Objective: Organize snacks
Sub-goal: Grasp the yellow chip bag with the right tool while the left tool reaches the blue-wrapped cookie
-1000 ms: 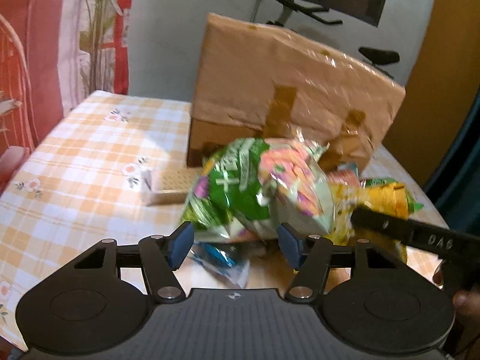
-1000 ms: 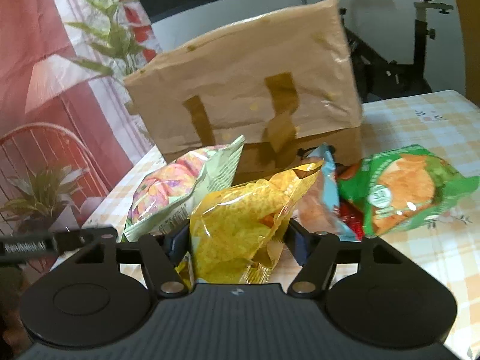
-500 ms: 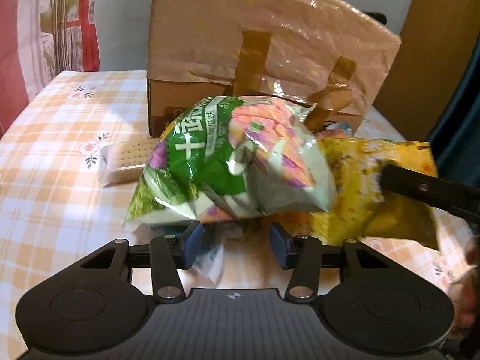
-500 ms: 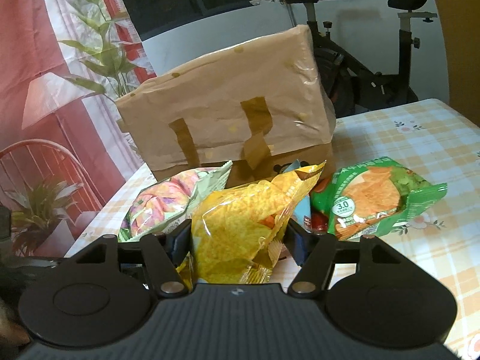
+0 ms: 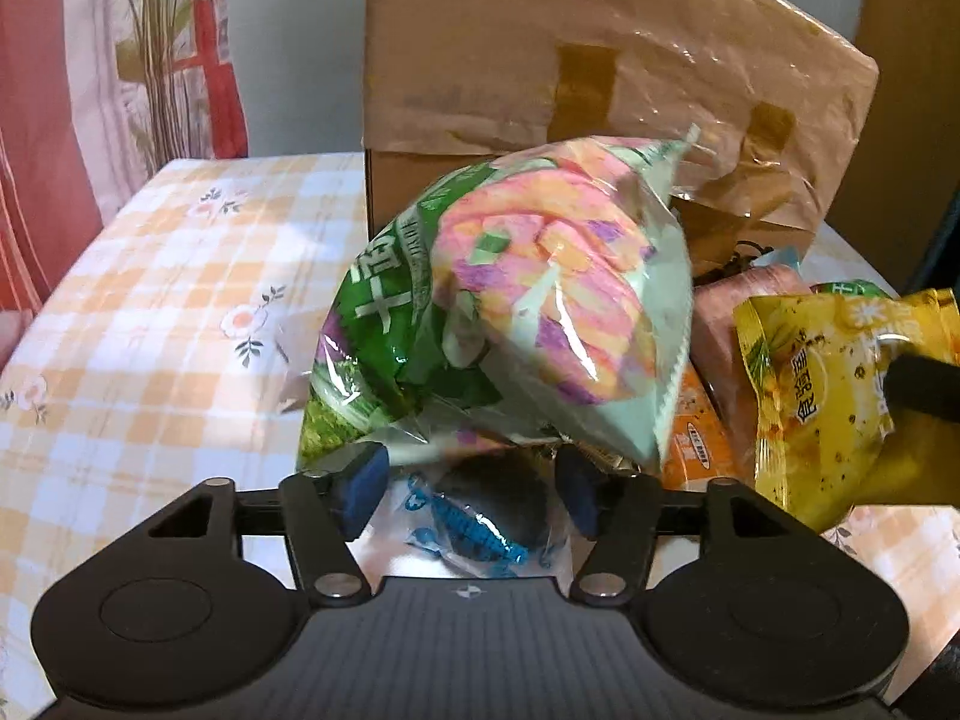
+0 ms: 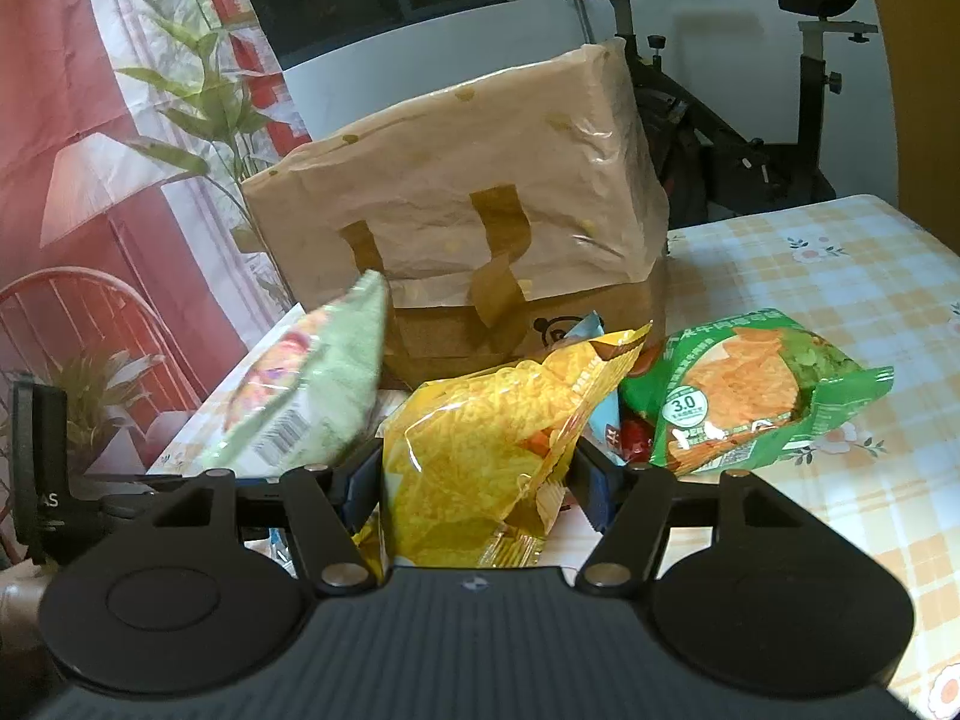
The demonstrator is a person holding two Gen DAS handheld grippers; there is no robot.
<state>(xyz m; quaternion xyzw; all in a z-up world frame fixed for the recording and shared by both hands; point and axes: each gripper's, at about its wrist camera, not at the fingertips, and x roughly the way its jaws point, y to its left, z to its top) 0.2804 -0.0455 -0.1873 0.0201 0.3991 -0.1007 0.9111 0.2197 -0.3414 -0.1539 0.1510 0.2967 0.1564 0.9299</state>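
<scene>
A green and pink snack bag (image 5: pixel 510 312) stands tipped up in front of my left gripper (image 5: pixel 468 486). Its crumpled lower edge lies over and between the blue pads (image 5: pixel 360 480), which do not clearly press it, and the jaws are opening. Under them a small blue-printed packet (image 5: pixel 480 516) lies on the table. My right gripper (image 6: pixel 480 483) is shut on a yellow snack bag (image 6: pixel 492 432), seen in the left wrist view as the yellow bag (image 5: pixel 828 396) at the right. The green and pink bag (image 6: pixel 306 396) leans at the left of the right wrist view.
A brown paper-covered box (image 6: pixel 468 192) with tape strips stands just behind the snacks. A green chip bag (image 6: pixel 744 390) lies to the right on the checked tablecloth (image 6: pixel 840 300). Orange (image 5: pixel 696 438) and pink (image 5: pixel 750 312) packets lie between the bags. An exercise bike (image 6: pixel 750 120) stands beyond the table.
The left gripper came closer and lower to the green and pink bag, narrowed its jaws, then widened them. The bag tipped from lying flat to standing on end. The right gripper kept its hold.
</scene>
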